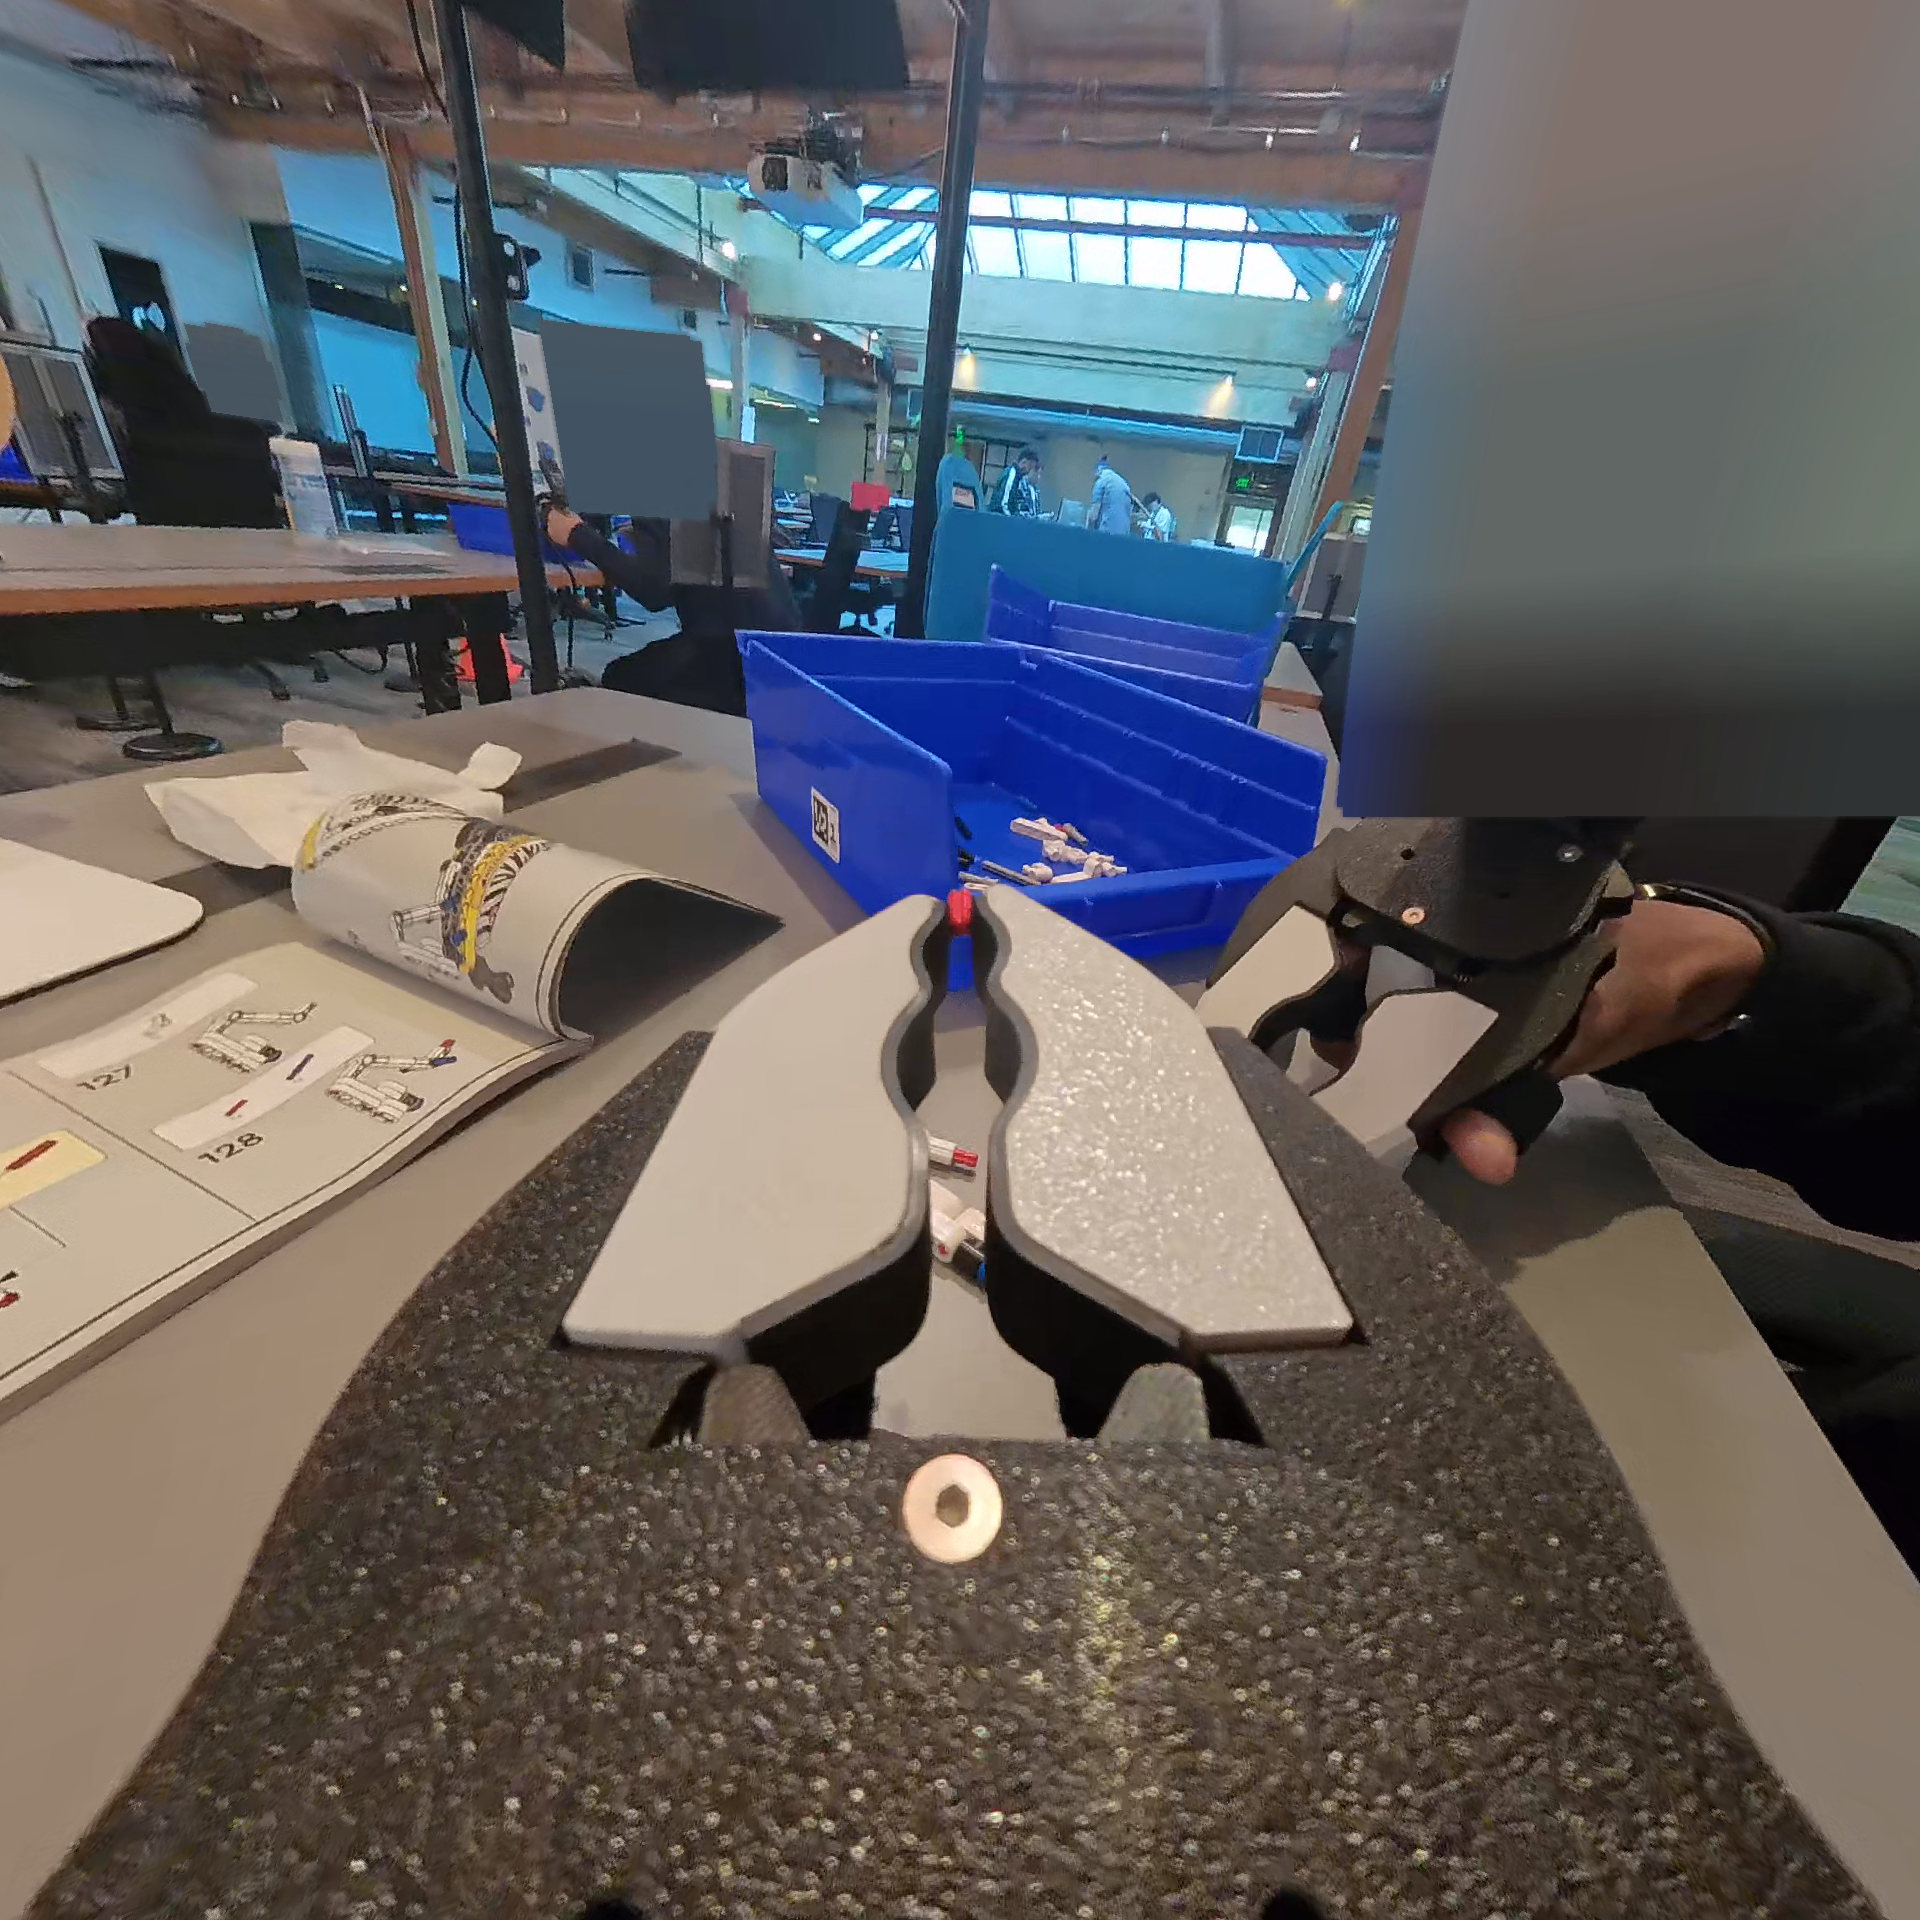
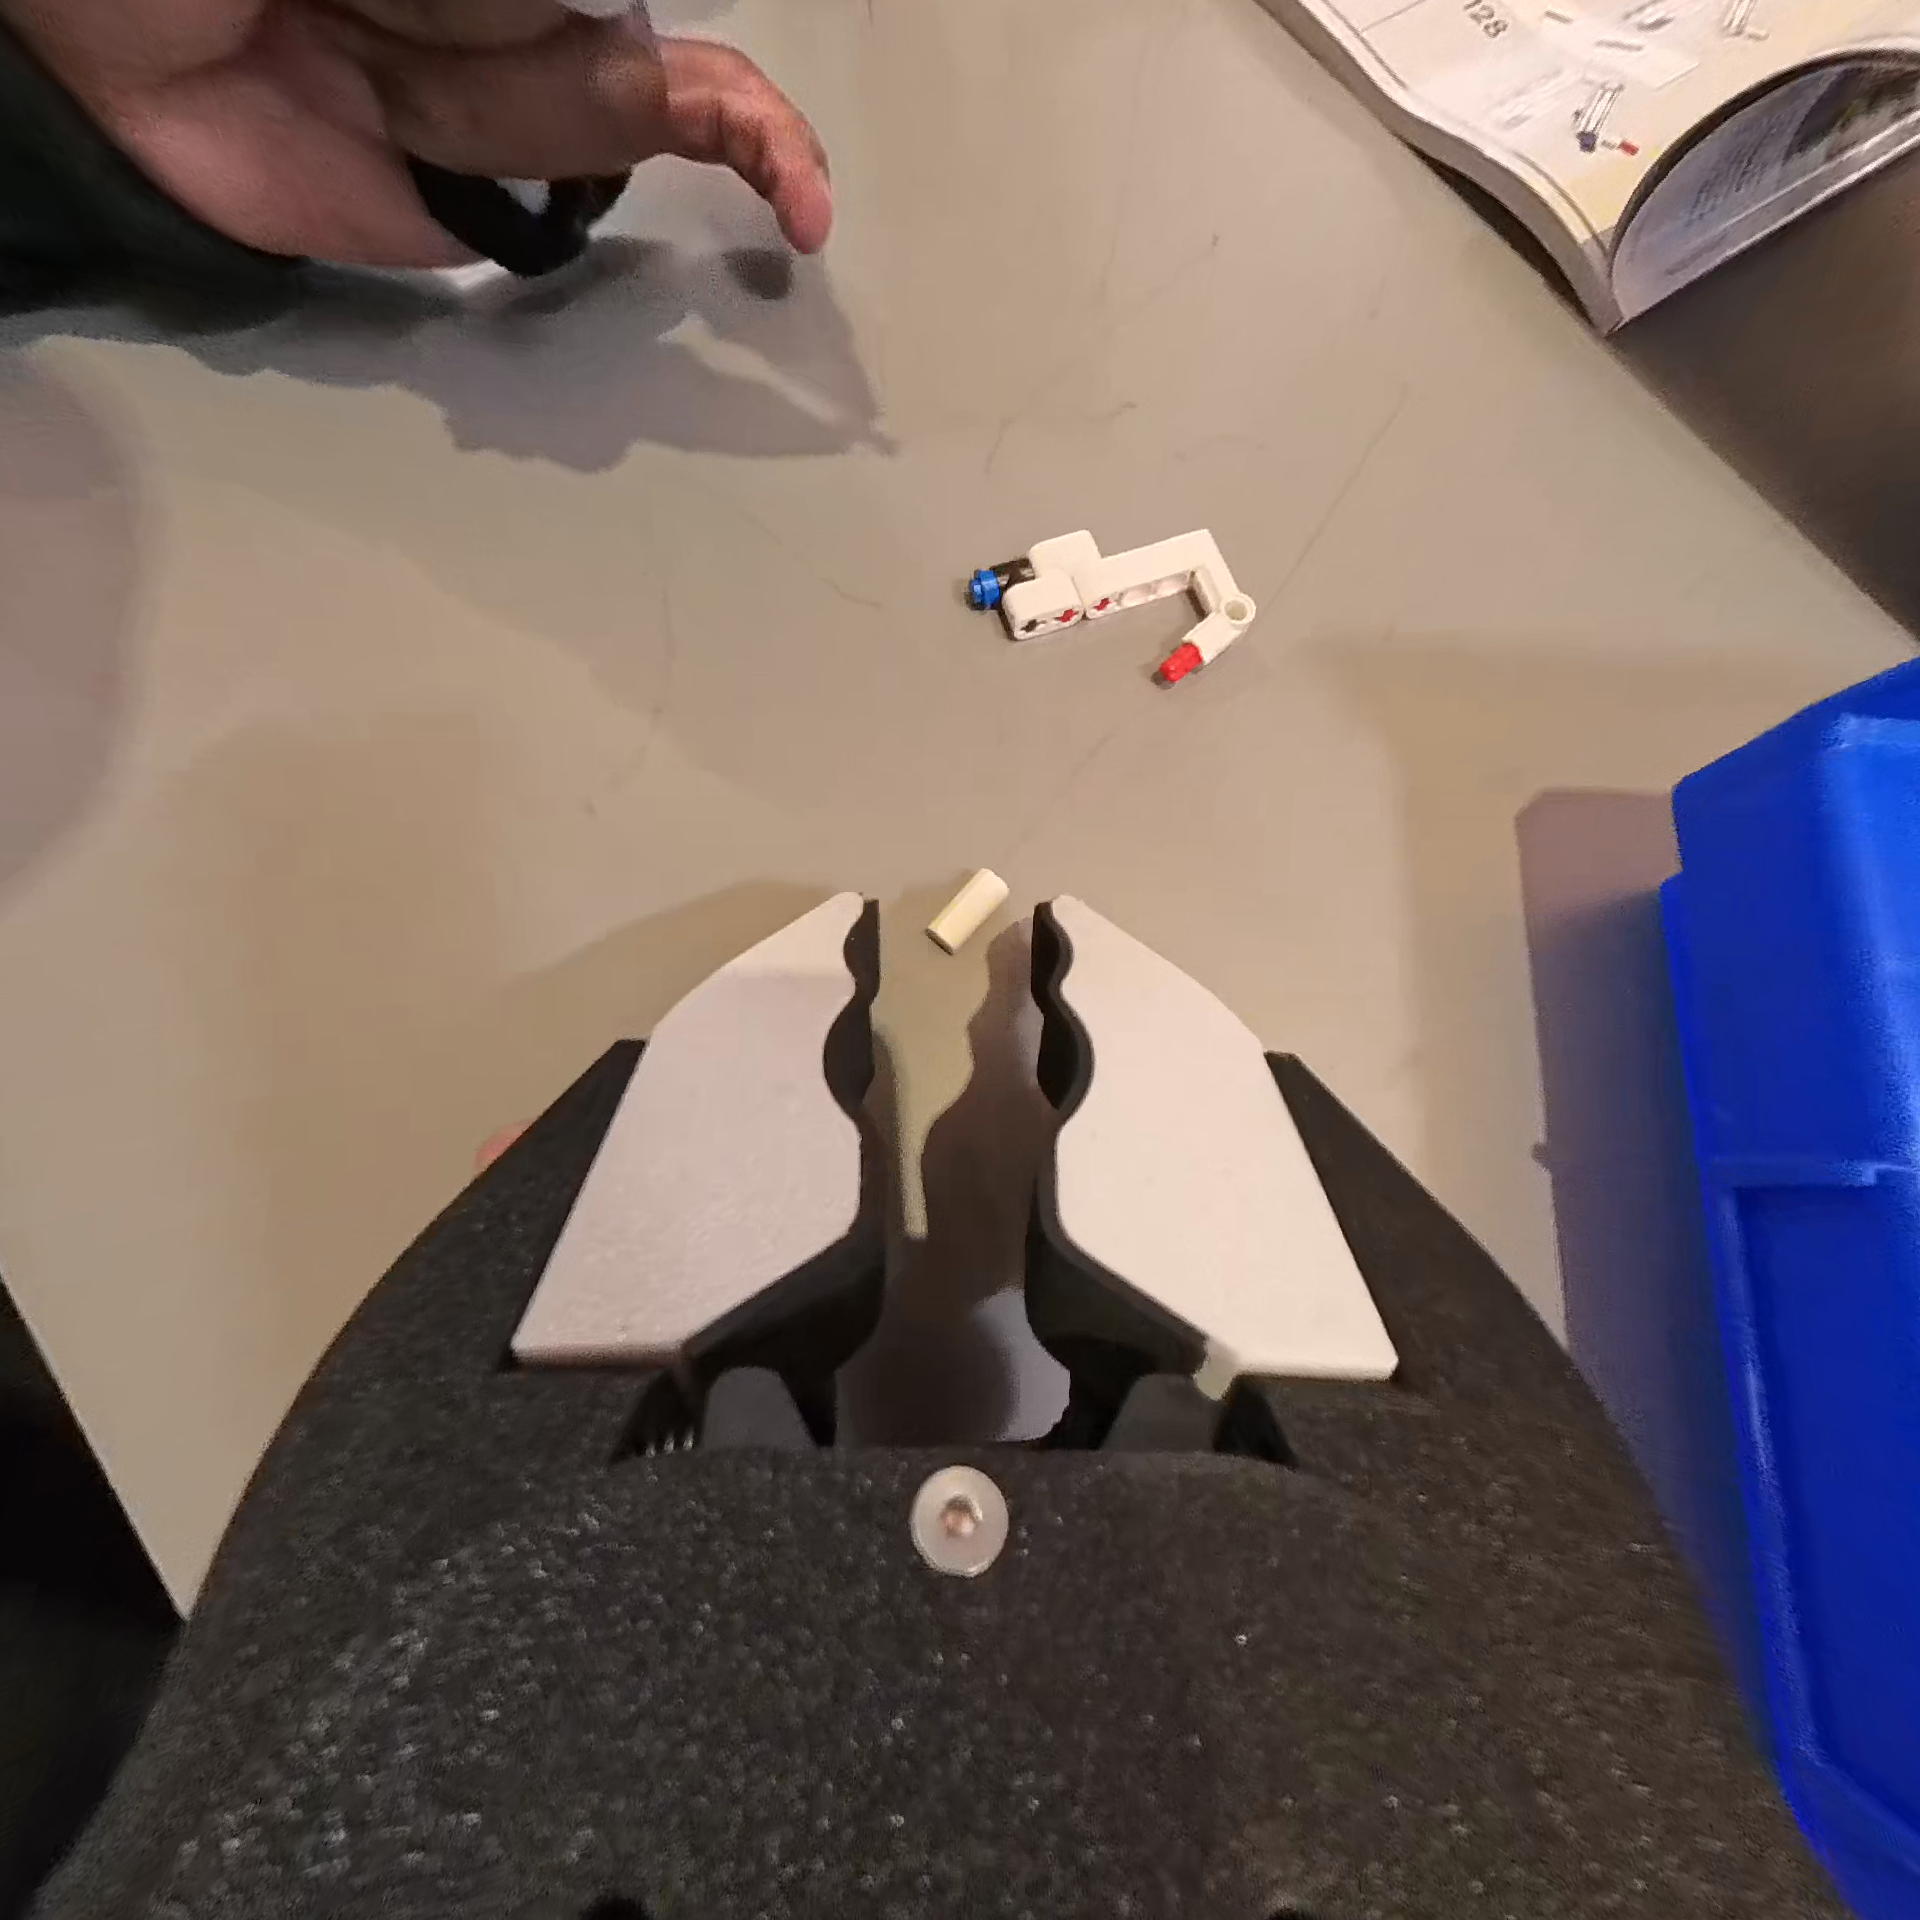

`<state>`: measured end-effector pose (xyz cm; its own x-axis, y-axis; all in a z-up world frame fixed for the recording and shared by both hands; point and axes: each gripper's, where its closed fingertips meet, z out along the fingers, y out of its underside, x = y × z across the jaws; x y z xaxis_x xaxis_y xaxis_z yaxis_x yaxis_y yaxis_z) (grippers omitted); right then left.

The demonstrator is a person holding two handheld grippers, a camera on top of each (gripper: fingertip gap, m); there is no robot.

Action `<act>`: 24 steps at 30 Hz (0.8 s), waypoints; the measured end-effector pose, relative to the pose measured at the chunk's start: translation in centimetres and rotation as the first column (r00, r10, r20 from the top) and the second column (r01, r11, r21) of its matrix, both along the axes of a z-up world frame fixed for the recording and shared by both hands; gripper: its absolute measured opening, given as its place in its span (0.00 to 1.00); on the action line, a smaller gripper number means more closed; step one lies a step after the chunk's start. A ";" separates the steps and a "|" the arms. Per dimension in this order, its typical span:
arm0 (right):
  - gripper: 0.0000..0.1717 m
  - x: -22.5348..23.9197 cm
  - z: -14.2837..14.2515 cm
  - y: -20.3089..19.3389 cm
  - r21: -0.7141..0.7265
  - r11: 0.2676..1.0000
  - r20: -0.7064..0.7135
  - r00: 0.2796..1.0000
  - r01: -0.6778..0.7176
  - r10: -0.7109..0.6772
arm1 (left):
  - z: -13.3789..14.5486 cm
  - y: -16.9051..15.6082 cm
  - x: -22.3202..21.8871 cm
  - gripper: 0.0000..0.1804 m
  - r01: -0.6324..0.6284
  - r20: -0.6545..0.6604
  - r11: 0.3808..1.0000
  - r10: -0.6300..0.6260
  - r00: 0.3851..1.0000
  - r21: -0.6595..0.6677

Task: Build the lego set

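Left wrist view: the left gripper (image 1: pixel 958 914) is closed on a small red peg (image 1: pixel 958 910), both fingertips pressing it at the very tip. A blue bin (image 1: pixel 862 790) stands on the grey table (image 1: pixel 644 810) just beyond the tips at 12 o'clock and contains pale building pieces (image 1: pixel 1065 854). An open instruction booklet (image 1: pixel 312 1039) lies at 9 to 10 o'clock, with crumpled white tissue (image 1: pixel 343 779) behind it. A white assembly (image 1: pixel 954 1195) lies on the table below the fingers. The right gripper (image 1: pixel 1340 1029), held in a hand (image 1: pixel 1662 987), is at 3 o'clock.

Right wrist view: the right gripper (image 2: pixel 956 909) is open above the table (image 2: pixel 520 675), fingers well apart. A small cream cylinder (image 2: pixel 966 910) lies on the table between the fingertips; neither pad touches it. The white assembly (image 2: pixel 1117 592), with a blue peg at one end and a red peg at the other, lies farther out at 12 to 1 o'clock. The blue bin (image 2: pixel 1808 1143) is at 3 o'clock, the booklet (image 2: pixel 1621 156) at 1 o'clock, and the person's other hand (image 2: pixel 416 125) at 11 o'clock.
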<state>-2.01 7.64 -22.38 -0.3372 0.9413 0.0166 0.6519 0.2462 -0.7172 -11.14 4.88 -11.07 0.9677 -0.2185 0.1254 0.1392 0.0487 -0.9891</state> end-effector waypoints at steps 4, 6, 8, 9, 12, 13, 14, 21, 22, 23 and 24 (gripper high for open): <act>0.14 -0.3 -0.8 0.1 0.030 0.999 0.030 0.999 0.021 -0.021 | -0.2 0.1 0.4 0.02 0.021 -0.011 1.000 -0.021 1.000 -0.001; 0.09 -0.4 -0.9 -0.1 0.037 0.999 0.027 1.000 -0.005 0.004 | -0.9 0.3 1.3 0.02 0.079 0.000 0.995 -0.079 0.997 -0.055; 0.04 -0.5 -0.8 -0.1 0.049 0.998 0.018 0.999 -0.039 0.038 | -1.8 0.4 2.3 0.02 0.142 0.029 0.983 -0.140 0.990 -0.119; 0.04 -0.6 -0.8 -0.3 0.051 0.996 0.010 0.997 -0.073 0.072 | -2.3 0.5 2.9 0.02 0.181 0.045 0.971 -0.176 0.983 -0.158; 0.04 -1.3 0.2 0.2 0.117 0.984 -0.093 0.985 -0.135 0.146 | -3.9 0.4 4.4 0.02 0.290 0.095 0.918 -0.275 0.957 -0.269; 0.04 -1.6 0.8 0.2 0.137 0.977 -0.146 0.972 -0.164 0.184 | -4.1 0.3 4.7 0.02 0.308 0.108 0.908 -0.289 0.951 -0.285; 0.04 -2.0 1.5 0.3 0.154 0.971 -0.206 0.955 -0.185 0.214 | -4.1 0.3 4.9 0.02 0.316 0.120 0.904 -0.294 0.948 -0.287; 0.04 -4.1 3.7 -0.8 0.237 0.923 -0.387 0.842 -0.304 0.376 | -4.1 0.5 4.5 0.02 0.328 0.226 0.897 -0.267 0.937 -0.297; 0.04 -4.3 3.6 -1.1 0.235 0.914 -0.378 0.835 -0.330 0.399 | -4.2 0.4 4.3 0.02 0.324 0.218 0.897 -0.266 0.939 -0.302; 0.04 -4.6 3.6 -1.3 0.224 0.908 -0.373 0.830 -0.353 0.415 | -4.3 0.4 4.2 0.02 0.316 0.197 0.897 -0.265 0.944 -0.308; 0.04 -4.8 3.5 -1.4 0.206 0.906 -0.367 0.829 -0.371 0.423 | -4.5 0.4 3.9 0.02 0.303 0.166 0.899 -0.262 0.951 -0.318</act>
